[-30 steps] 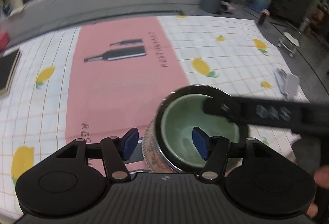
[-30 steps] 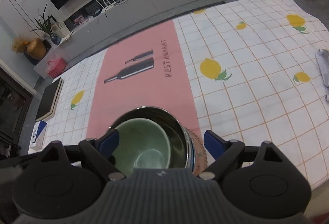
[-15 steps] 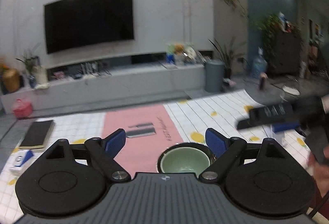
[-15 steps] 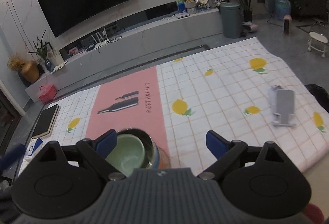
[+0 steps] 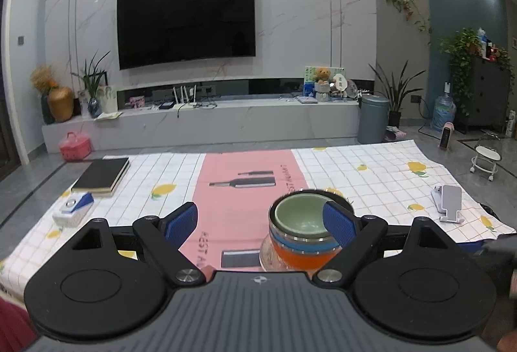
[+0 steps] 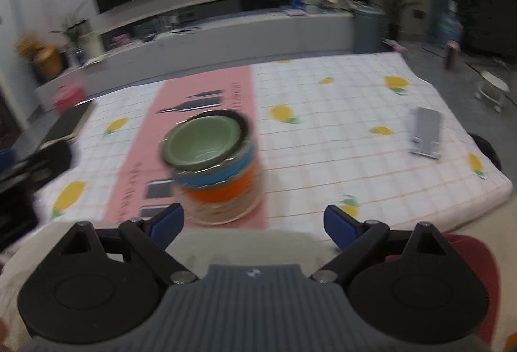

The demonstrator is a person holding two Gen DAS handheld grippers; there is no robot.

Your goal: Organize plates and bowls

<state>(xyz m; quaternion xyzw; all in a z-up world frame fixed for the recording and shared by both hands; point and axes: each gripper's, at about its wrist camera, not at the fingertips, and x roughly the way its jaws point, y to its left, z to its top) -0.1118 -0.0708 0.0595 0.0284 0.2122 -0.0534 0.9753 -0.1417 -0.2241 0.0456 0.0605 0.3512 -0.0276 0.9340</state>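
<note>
The green bowl (image 5: pixel 299 216) sits on top of my stack of bowls (image 5: pixel 302 242) on the pink stripe (image 5: pixel 240 190) of the tablecloth (image 5: pixel 371 177). A second ago both my tools were right over it, looking down into it. Now I have pulled them back and tipped them up, and I can see the whole room — the big TV (image 5: pixel 185 22) on the wall and the long grey shelf (image 5: pixel 200 122) under it.

The green bowl rests inside a dark-rimmed bowl (image 6: pixel 240 126). Under that come a blue bowl (image 6: pixel 223 174) and an orange bowl (image 6: pixel 226 190), all nested, and the stack stands on a flowery plate (image 6: pixel 226 214). I see nothing inside the green bowl.

My left gripper (image 5: pixel 260 224) is spread wide and holds nothing. Its right blue pad (image 5: pixel 337 222) shows in front of the stack, but I cannot tell if it touches. A second ago that pad was down inside the green bowl.

My right gripper (image 6: pixel 253 222) is spread wide too, with nothing in it. It is back from the stack, near the table edge. That picture is blurry.

Farther out on the cloth, a black book (image 5: pixel 100 176) and a small blue and white box (image 5: pixel 72 211) lie on the left side. A white phone stand (image 5: pixel 447 201) sits on the right side, well apart from the bowls.
</note>
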